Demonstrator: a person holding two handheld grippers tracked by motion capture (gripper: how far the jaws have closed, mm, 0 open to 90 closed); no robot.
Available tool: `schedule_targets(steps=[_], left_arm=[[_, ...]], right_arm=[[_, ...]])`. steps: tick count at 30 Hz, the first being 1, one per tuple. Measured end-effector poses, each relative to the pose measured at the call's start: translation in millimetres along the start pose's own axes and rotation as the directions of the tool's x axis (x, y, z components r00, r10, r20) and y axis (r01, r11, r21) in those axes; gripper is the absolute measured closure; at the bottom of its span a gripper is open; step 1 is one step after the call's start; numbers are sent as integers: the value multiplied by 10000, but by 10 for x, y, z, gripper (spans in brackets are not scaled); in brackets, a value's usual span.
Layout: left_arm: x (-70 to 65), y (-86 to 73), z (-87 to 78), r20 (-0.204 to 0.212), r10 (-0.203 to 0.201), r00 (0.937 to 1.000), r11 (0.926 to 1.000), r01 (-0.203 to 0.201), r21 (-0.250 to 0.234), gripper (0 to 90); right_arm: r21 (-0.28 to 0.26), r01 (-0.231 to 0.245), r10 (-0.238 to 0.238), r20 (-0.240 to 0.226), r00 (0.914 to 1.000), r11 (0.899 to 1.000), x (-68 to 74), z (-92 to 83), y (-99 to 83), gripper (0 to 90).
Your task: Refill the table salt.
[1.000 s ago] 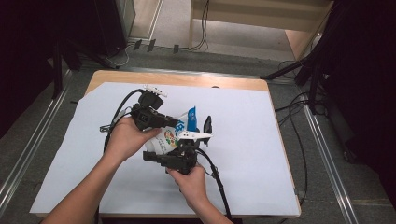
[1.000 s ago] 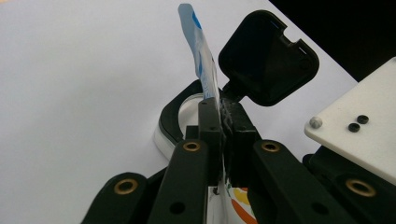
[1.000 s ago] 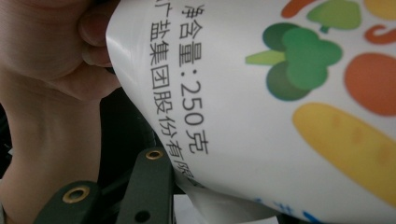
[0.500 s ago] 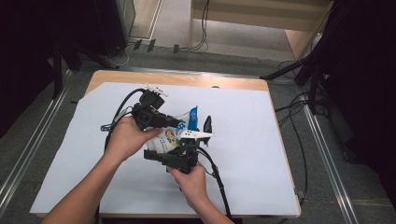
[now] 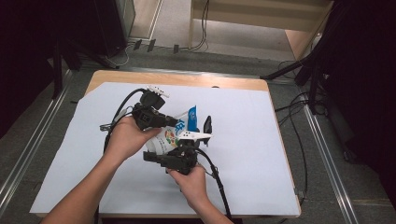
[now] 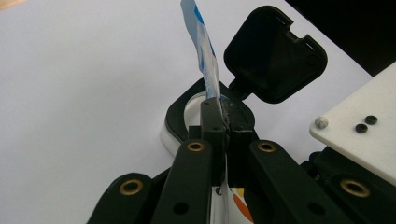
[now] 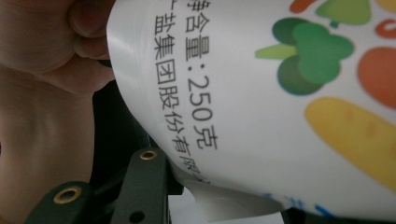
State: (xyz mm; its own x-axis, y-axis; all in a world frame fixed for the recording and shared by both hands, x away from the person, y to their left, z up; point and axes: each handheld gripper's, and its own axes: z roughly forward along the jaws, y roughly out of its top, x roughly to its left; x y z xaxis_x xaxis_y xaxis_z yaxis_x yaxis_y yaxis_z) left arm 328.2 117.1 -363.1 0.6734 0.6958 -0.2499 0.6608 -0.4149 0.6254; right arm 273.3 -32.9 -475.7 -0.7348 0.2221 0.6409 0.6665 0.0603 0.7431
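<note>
Pouch [image 5: 173,135] — a white plastic one printed with bright vegetables and black Chinese characters, blue along its top — sits between the two hand-held grippers, near the middle of the white sheet [image 5: 252,140] that covers the wooden table [image 5: 187,79].

From where I stand, the person's left hand [image 5: 123,140] carries the left gripper [image 5: 175,122], which points across toward the pouch's upper edge. In the left gripper view its two black jaws stand pressed together on the thin blue-and-white strip of the pouch [image 6: 203,51], which rises straight up from between the pads. Just behind those jaws stands a small container [image 6: 187,119] with a black collar, a white base and a round opening, its black flip lid [image 6: 275,53] swung up and open. The same lid shows in the high view as a dark upright flap [image 5: 207,124] just beside the pouch's blue top.

The person's right hand [image 5: 191,179] holds the right gripper [image 5: 180,148] up against the pouch's lower part from the near side. The right gripper view looks straight onto the pouch's printed face [image 7: 261,107], very close, with green, orange and yellow vegetable pictures on it and a bottom corner folded over. One black jaw rises beside the pouch; the other is hidden behind the plastic, so I cannot tell whether the pads press on it. These jaws have just been opening a little. Fingers of the left hand [image 7: 51,60] show beyond the pouch's edge.
</note>
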Motion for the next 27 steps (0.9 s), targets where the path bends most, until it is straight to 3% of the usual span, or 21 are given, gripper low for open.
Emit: schedule_targets(steps=[9,19,27], left_arm=[[8,-6,-3,-10,-33,10000,10000,33,-19,900],[-6,2,-4,338,-75,9994,9998,81,-180,878],[0,-12,-12,597,-147,9981,9998,156,-156,828]], right_arm=[[149,117,-122,324,9994,9998,23,-26,-3,674],[-189,-322,317,-307,9990,9993,-2,-38,-8,702],[-368,-434,410,-650,9970,9984,-22,-36,-11,703]])
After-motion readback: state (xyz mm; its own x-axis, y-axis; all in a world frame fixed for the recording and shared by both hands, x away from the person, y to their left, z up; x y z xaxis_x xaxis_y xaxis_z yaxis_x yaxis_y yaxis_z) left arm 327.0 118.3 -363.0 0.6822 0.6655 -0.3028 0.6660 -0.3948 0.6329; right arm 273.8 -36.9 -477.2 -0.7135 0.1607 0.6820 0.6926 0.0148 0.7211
